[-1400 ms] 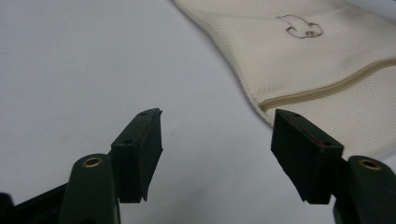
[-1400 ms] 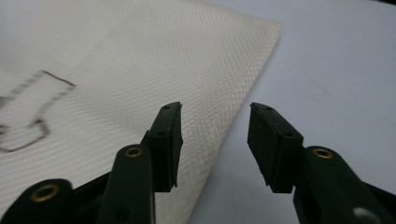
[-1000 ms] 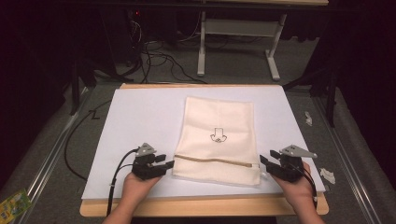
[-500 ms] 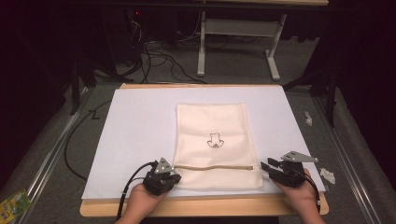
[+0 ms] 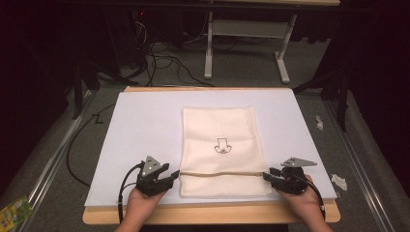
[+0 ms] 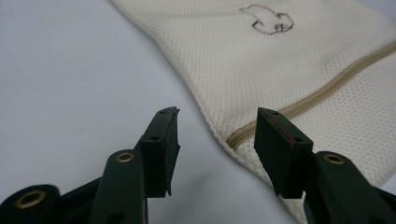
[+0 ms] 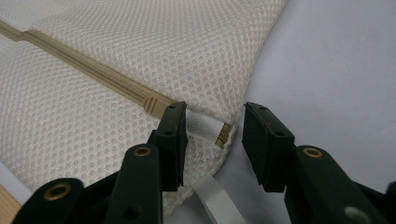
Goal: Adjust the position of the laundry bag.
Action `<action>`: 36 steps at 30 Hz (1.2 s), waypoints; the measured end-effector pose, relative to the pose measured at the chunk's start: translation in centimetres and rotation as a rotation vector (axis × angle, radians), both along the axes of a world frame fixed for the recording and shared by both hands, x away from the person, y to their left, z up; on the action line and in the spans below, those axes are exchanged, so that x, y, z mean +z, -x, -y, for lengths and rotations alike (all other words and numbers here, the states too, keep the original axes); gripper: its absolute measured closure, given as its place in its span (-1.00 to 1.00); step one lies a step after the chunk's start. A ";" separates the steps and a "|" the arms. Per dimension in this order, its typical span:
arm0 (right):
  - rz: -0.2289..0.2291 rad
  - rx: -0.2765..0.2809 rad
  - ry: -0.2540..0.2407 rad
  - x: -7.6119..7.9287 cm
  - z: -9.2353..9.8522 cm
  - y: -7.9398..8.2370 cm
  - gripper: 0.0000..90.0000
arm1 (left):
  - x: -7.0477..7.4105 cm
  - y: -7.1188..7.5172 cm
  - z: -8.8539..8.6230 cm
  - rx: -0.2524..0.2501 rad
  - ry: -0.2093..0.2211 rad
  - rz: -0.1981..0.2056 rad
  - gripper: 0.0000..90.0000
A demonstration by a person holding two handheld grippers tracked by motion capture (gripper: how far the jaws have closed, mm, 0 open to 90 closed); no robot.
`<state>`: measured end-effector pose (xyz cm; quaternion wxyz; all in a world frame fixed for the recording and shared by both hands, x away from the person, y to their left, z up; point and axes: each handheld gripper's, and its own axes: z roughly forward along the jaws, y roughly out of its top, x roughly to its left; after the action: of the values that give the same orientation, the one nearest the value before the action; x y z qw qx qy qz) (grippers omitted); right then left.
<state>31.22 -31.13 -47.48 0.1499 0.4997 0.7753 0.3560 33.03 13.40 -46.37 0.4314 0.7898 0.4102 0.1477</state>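
Note:
A cream mesh laundry bag [image 5: 220, 145] lies flat on the white sheet [image 5: 145, 125], with a small dark printed mark [image 5: 222, 146] at its middle and a tan zipper [image 5: 222, 173] across its near end. My left gripper [image 5: 173, 176] stands open at the bag's left edge, where the zipper [image 6: 317, 91] ends just ahead of its jaws [image 6: 217, 133]. My right gripper [image 5: 267, 175] is open at the bag's right edge; the zipper's end tab [image 7: 222, 134] and a white tag [image 7: 201, 125] sit between its jaws [image 7: 215, 128].
The white sheet covers a wooden table [image 5: 217, 215] whose front edge runs just below the hands. Scraps of white paper [image 5: 338, 181] lie on the grey floor to the right, a green packet [image 5: 14, 210] at the lower left. A desk frame [image 5: 246, 43] stands behind.
The bag has slid toward the near edge and straightened. My left gripper moved right to the bag's left edge, and the right gripper closed in on the zipper's right end.

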 end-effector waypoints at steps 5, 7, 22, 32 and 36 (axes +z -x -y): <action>-0.001 0.001 0.030 0.1 -0.7 0.1 0.61 | 0.1 0.0 0.3 -0.030 0.025 -0.012 0.03; 0.004 0.007 0.035 0.1 -0.8 0.1 0.65 | 0.1 0.1 0.3 -0.050 0.038 -0.008 0.00; 0.059 0.049 0.046 0.8 -0.8 0.1 0.87 | 0.5 1.0 6.8 -0.198 0.097 -0.004 -0.02; 0.129 0.063 0.021 2.0 -0.7 0.5 0.88 | 0.5 0.5 16.3 -0.321 0.122 -0.022 0.15; 0.149 0.069 0.014 2.3 -0.8 0.7 0.88 | 0.1 -0.2 19.3 -0.317 0.146 -0.054 0.11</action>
<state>30.54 -30.35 -45.15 0.1983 0.4435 0.7814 0.3915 33.20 -5.87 -46.31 0.4944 0.8147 0.3018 0.0262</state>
